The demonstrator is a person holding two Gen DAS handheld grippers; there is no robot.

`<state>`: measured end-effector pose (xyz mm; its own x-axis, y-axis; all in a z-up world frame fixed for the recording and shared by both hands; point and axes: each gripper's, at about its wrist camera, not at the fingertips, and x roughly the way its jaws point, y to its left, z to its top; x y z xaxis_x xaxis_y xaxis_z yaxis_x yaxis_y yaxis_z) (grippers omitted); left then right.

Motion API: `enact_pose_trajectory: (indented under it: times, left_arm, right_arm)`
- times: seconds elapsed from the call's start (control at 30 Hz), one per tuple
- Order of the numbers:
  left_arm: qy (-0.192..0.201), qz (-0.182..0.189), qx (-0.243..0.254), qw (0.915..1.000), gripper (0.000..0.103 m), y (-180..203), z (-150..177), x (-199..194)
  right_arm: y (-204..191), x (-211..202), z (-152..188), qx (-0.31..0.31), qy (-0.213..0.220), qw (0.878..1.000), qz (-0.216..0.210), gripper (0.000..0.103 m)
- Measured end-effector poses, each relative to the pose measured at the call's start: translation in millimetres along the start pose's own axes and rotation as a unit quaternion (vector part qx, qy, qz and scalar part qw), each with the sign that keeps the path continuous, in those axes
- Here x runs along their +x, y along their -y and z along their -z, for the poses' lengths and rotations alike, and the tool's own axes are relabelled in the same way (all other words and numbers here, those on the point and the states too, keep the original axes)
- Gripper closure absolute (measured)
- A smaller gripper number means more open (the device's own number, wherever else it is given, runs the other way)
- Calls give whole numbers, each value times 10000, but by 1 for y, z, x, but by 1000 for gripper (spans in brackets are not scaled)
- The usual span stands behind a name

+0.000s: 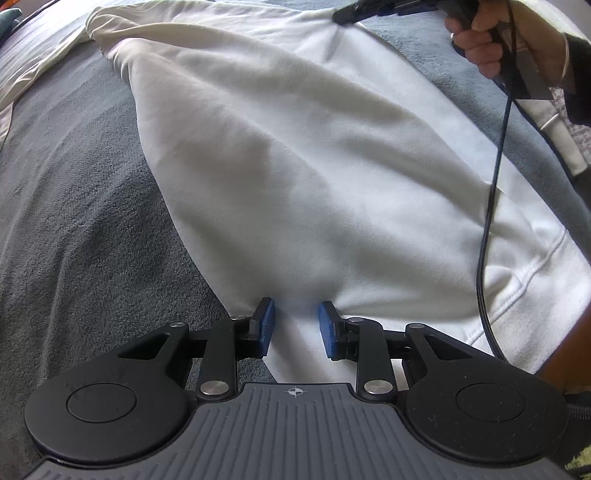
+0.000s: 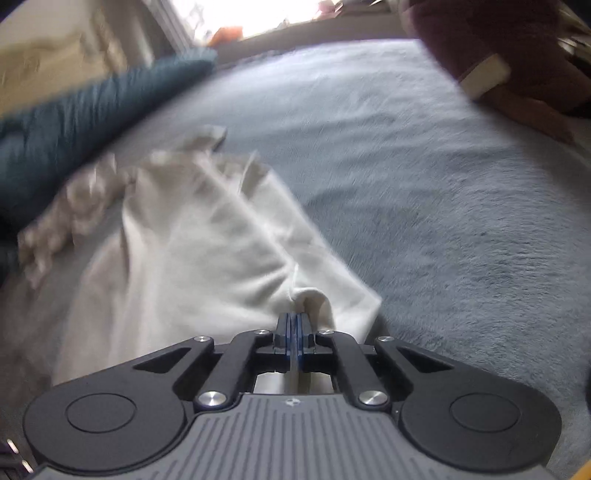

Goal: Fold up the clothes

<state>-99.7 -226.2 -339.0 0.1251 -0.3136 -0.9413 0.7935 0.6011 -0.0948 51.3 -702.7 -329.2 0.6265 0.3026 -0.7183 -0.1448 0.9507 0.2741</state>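
A white garment (image 1: pixel 295 155) lies spread over a grey blanket (image 1: pixel 81 221). My left gripper (image 1: pixel 297 325) points down at its near edge. Its blue pads (image 1: pixel 266 325) stand apart with the cloth lying between them, and they do not press on it. My right gripper (image 2: pixel 294 328) is shut on a bunched fold of the white garment (image 2: pixel 184 251). In the left wrist view the right gripper (image 1: pixel 345 16) pinches the garment's far edge, held by a hand (image 1: pixel 495 44) at the top right. The right wrist view is blurred.
A black cable (image 1: pixel 495 184) hangs from the right gripper across the garment's right side. A dark teal pillow or cloth (image 2: pixel 74 125) lies at the far left of the grey blanket (image 2: pixel 443 221). A dark maroon object (image 2: pixel 509 48) sits at the far right.
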Motion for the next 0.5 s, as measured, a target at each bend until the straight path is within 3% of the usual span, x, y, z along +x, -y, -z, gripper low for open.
enact_pose_trajectory:
  times: [0.13,0.2,0.27,0.3,0.33,0.37,0.5]
  left_arm:
    - [-41,48,17,10000,76,-3,-1,1]
    - [-66,65,19,10000,76,-5,-1,1]
    - [-70,67,18,10000,76,-5,-1,1]
    - [-72,65,22,10000,76,-6,-1,1]
    - [-73,64,24,9999,76,-6,-1,2]
    - [-75,64,22,9999,76,-6,-1,2]
    - [-75,53,21,10000,76,-8,0,2]
  right_arm:
    - [43,1,7,1343,63,9908,-174,99]
    - [56,-1,6,1755,61,9832,-502,97]
    - [52,-10,0,1533,208,9868,-490,92]
    - [48,-14,-4,1330,285,9897,-450,84]
    - [42,-15,-8,1068,344,9930,-356,68]
    - [37,-14,-11,826,379,9954,-318,61]
    - [15,13,-22,-116,-21,9996,-239,61]
